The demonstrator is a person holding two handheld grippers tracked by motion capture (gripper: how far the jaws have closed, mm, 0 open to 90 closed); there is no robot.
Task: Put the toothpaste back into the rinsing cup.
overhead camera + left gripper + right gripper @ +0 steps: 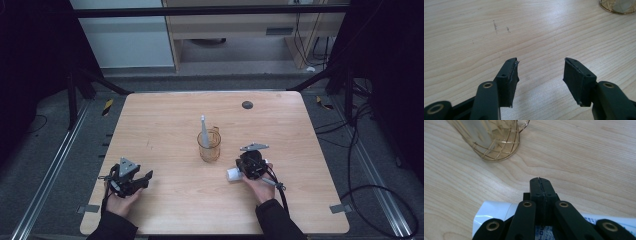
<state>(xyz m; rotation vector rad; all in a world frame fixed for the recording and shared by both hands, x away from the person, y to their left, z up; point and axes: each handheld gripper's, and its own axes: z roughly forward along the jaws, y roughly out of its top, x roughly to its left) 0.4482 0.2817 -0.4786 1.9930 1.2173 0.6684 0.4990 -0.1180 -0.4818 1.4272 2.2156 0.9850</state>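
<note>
An amber wire-patterned glass cup (209,145) stands mid-table with a tall white pointed item (204,127) upright in it. Its base appears in the right gripper view (494,142) and at the top right of the left gripper view (617,6). A white toothpaste tube (232,174) lies flat on the wood right of the cup. My right gripper (248,162) sits over it, jaws shut together (541,185), with the tube (494,212) passing beneath the arms. My left gripper (147,176) rests at the front left, open (541,72) over bare wood.
A small dark round disc (247,105) sits near the far edge of the wooden table (165,120). Metal rails and cables run along the floor on both sides. Faint dark scuffs (495,25) mark the wood ahead of the left gripper.
</note>
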